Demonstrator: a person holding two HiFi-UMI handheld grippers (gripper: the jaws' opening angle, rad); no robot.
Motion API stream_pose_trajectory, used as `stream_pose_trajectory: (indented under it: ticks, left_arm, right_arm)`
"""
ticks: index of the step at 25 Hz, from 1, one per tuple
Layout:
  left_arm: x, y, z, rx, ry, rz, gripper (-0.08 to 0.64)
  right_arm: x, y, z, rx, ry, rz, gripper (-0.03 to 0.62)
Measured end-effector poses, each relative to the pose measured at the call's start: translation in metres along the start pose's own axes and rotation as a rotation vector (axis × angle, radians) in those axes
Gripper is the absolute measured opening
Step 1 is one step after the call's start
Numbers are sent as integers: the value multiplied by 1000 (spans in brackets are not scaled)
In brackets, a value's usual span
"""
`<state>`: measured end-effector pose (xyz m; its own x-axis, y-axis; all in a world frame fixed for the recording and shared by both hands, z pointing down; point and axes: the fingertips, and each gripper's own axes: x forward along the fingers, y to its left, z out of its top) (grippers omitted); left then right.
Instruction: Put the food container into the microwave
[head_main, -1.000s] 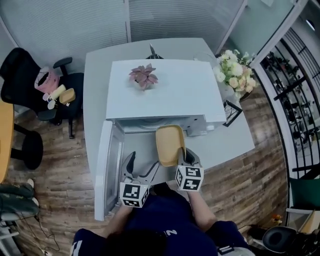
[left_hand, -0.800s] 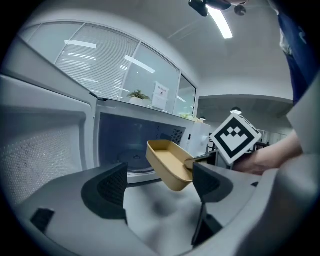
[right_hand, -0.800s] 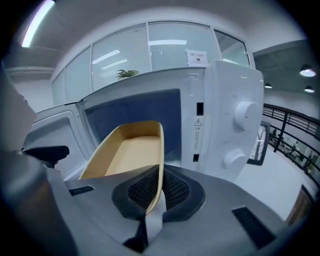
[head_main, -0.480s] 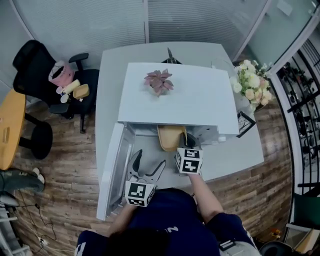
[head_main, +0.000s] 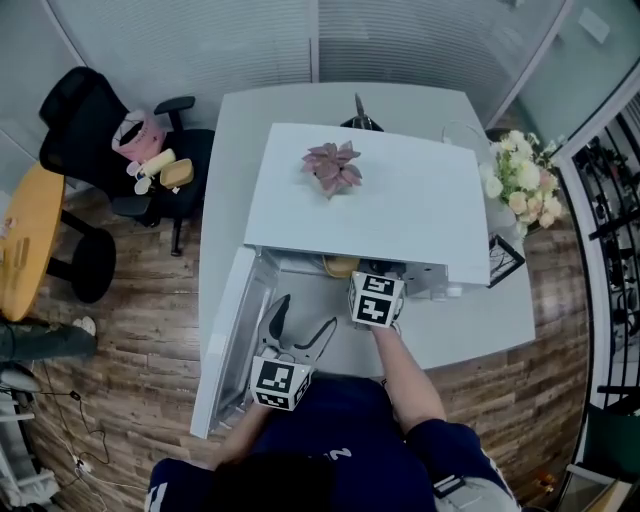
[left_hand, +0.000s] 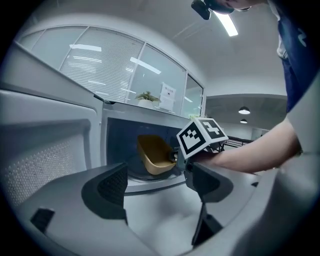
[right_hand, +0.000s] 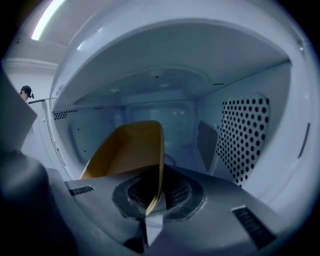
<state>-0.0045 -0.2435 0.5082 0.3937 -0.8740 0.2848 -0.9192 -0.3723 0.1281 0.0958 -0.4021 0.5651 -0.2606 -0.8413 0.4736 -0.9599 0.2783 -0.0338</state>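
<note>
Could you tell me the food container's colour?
The plastic food container is mustard yellow; the left gripper view shows it best.

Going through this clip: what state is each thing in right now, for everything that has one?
Microwave door: open, swung out to the left.
Food container: empty, tilted, inside the microwave, held by its rim.
Right gripper: fingers shut on the container's rim.
Left gripper: fingers apart, nothing between them, in front of the opening.

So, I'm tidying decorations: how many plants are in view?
2: a pink plant atop the microwave, a flower bouquet at the desk's right edge. Others could be hidden.
</note>
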Motion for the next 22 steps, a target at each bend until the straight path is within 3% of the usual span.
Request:
stream_pose_trajectory:
  ticks: [4, 8, 22]
  left_arm:
    - [3, 7, 3, -4, 0, 11, 391]
    - [4, 12, 6, -59, -4, 19, 391]
    - [4, 14, 3, -52, 1, 23, 391]
  right_arm:
    - [13, 1, 4, -11, -15, -11, 14]
    - [25, -2, 5, -12, -27, -23, 14]
    - [42, -5, 0, -18, -10, -68, 15]
